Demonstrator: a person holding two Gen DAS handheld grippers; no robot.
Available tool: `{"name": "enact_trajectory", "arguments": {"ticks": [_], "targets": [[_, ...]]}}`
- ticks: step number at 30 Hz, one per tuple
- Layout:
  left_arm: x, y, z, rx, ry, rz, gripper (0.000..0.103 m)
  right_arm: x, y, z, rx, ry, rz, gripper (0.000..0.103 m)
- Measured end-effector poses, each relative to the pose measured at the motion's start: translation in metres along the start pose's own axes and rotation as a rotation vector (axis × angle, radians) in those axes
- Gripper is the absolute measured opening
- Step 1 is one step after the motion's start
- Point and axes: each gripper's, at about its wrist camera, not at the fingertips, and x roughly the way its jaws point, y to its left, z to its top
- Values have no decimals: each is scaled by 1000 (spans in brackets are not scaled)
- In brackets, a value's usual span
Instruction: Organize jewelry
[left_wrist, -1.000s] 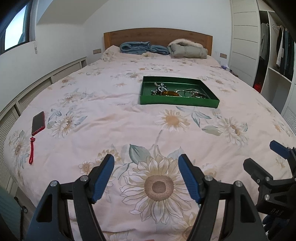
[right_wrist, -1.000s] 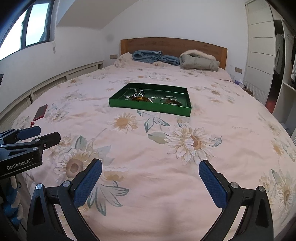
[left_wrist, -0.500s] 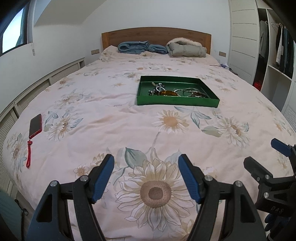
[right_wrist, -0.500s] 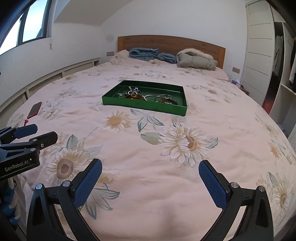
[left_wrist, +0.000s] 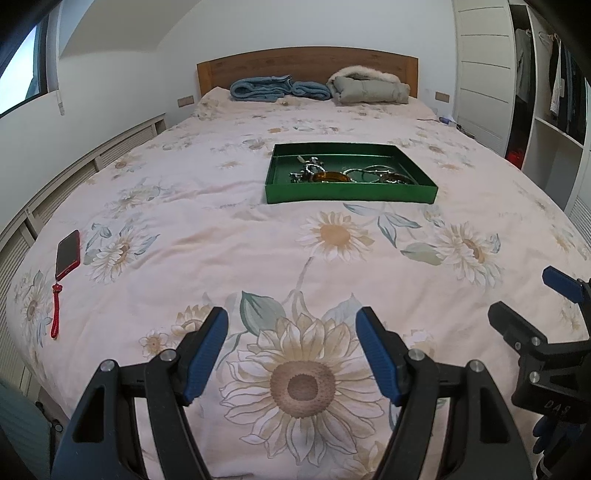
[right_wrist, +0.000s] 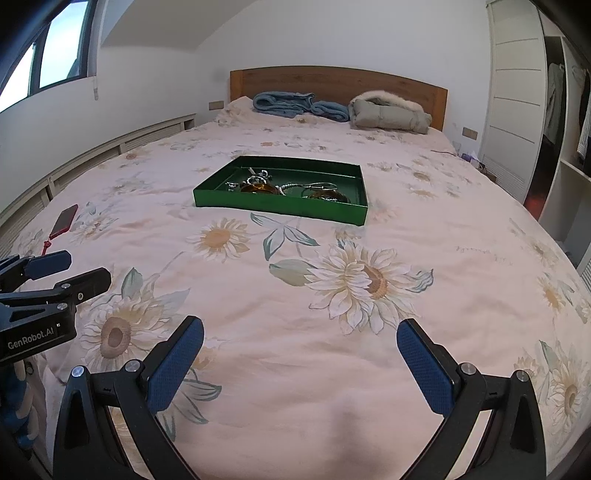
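A shallow green tray (left_wrist: 351, 192) (right_wrist: 280, 205) lies in the middle of the flowered bed. In it is a tangle of jewelry (left_wrist: 347, 173) (right_wrist: 288, 186): silver chains, bangles and amber pieces. My left gripper (left_wrist: 291, 350) hovers open over the near end of the bed, well short of the tray, with nothing between its blue pads. To its right, my right gripper (right_wrist: 299, 362) is open and empty as well, and its fingers (left_wrist: 517, 328) show at the right edge of the left wrist view. In the right wrist view the left gripper's fingers (right_wrist: 74, 280) appear at the left edge.
A red phone (left_wrist: 67, 254) (right_wrist: 63, 221) with a red tassel lies near the bed's left edge. Folded blue blankets (left_wrist: 277, 88) and a grey coat (left_wrist: 369, 88) sit by the wooden headboard. An open wardrobe (left_wrist: 546, 110) stands on the right.
Both views show the tray sitting a little lower and closer than a second ago. Both grippers stay open.
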Motion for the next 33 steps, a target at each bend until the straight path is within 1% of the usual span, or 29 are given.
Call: {"name": "enact_trajectory", "arguments": {"ticks": [18, 33], "targets": [[-8, -9, -2, 24, -9, -19, 70, -10, -7, -2, 8, -14, -22, 103], [-18, -7, -5, 28, -28, -27, 70, -23, -6, -2, 9, -31, -43, 103]]}}
